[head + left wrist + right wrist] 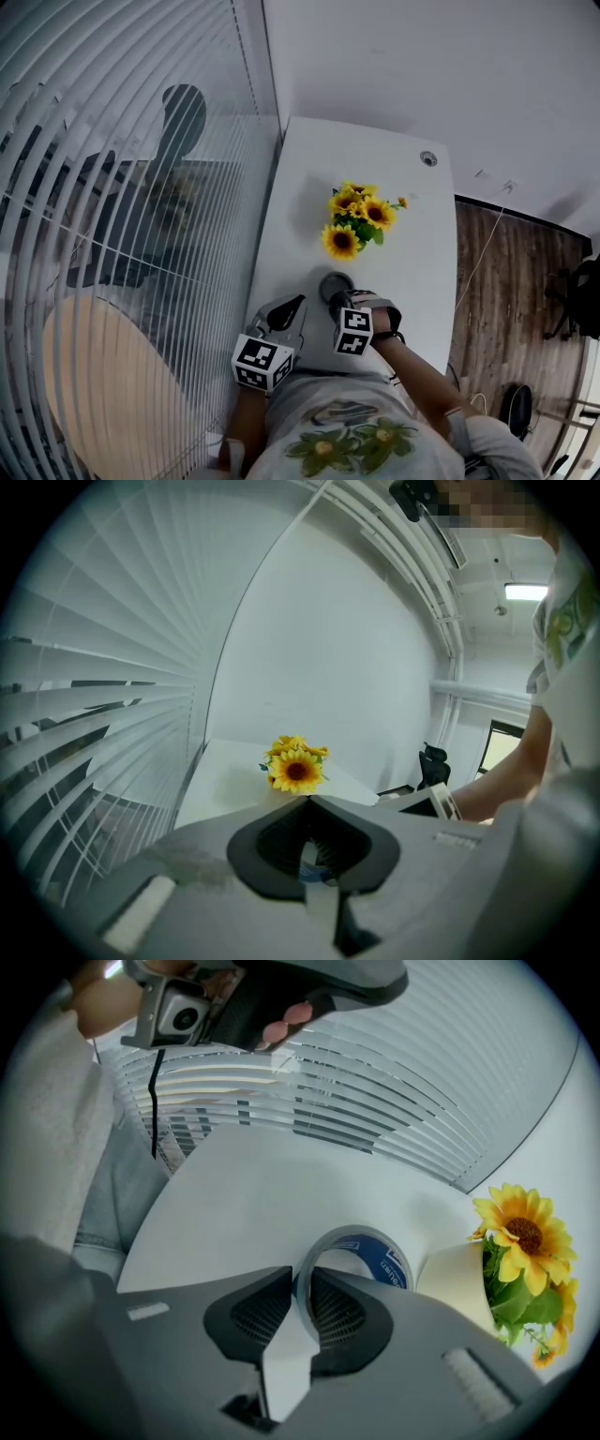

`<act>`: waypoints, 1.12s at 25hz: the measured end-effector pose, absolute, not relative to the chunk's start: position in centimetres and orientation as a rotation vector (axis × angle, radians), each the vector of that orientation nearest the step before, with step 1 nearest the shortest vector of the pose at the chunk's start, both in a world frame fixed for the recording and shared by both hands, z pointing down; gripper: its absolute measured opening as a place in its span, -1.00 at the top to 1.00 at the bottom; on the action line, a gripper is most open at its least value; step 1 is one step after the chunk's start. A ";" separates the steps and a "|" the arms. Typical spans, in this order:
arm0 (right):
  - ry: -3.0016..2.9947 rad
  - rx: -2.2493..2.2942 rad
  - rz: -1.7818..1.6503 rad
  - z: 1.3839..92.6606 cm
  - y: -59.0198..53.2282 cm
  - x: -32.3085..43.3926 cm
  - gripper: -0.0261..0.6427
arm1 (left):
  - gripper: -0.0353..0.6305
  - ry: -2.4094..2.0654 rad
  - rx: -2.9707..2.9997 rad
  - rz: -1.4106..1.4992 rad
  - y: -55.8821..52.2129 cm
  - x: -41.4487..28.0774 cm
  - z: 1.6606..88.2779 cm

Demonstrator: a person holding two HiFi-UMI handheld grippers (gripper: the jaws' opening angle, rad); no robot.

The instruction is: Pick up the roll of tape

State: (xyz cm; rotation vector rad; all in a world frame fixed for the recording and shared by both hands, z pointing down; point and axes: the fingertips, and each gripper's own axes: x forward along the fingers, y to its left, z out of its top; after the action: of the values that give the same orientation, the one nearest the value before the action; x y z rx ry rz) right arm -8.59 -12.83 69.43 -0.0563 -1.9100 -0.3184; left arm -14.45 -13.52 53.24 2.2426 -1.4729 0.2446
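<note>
right hand-held gripper [302,1277] pinching the roll of tape [386,1262] by its wall, right between its jaws; left hand-held gripper [309,803] pressed together

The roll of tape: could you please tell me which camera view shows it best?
The right gripper view: the roll of tape fills the centre, its wall pinched by the right gripper, blue print visible. The head view shows only a dark ring, partly behind that gripper. The left gripper view does not show it.
</note>
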 end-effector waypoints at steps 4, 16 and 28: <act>-1.911 -0.061 -0.308 69.1 -12.7 -8.6 0.73 | 0.88 -1.482 2.241 0.243 -13.4 -14.8 52.9; -1.928 -0.050 -0.324 67.5 -11.8 -8.8 0.73 | 0.88 -1.491 2.239 0.247 -12.5 -15.5 52.2; -1.964 -0.038 -0.309 66.7 -11.9 -9.3 0.73 | 0.88 -1.474 2.245 0.231 -13.2 -15.6 53.6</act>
State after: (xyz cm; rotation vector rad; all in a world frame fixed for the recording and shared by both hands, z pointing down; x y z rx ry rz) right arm -9.28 -11.89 66.66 -0.0381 -1.9642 -0.3093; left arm -15.63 -13.23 53.62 2.2452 -1.4741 0.2307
